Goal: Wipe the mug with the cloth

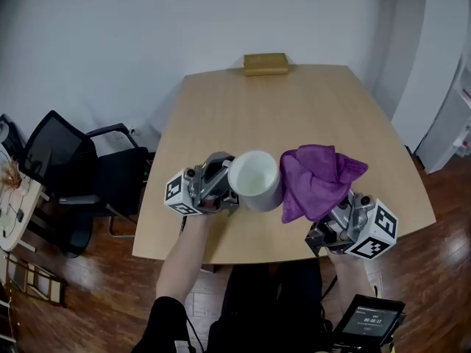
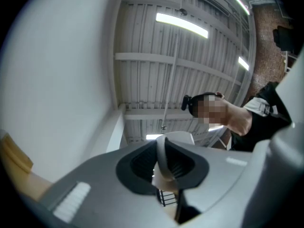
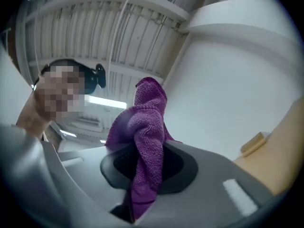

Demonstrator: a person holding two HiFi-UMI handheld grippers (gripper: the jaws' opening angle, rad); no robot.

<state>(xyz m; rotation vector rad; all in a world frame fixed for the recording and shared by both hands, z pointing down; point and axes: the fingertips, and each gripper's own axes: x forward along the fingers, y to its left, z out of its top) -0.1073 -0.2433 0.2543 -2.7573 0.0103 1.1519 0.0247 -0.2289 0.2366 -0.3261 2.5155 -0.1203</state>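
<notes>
- Left gripper (image 1: 223,187) is clenched on the white mug (image 1: 255,180), its pads pinching a thin white part at the mug's left side.
- It holds the mug above the near edge of the wooden table (image 1: 294,101), open mouth tipped up toward the head camera.
- Right gripper (image 1: 340,213) grasps the purple cloth (image 1: 318,179), with one fold pinched between its jaws and the rest bunched beyond them.
- The cloth sits just right of the mug; whether they touch I cannot tell.
- A tan block (image 1: 266,64) lies at the table's far edge, and a black chair (image 1: 73,175) stands to the left.
</notes>
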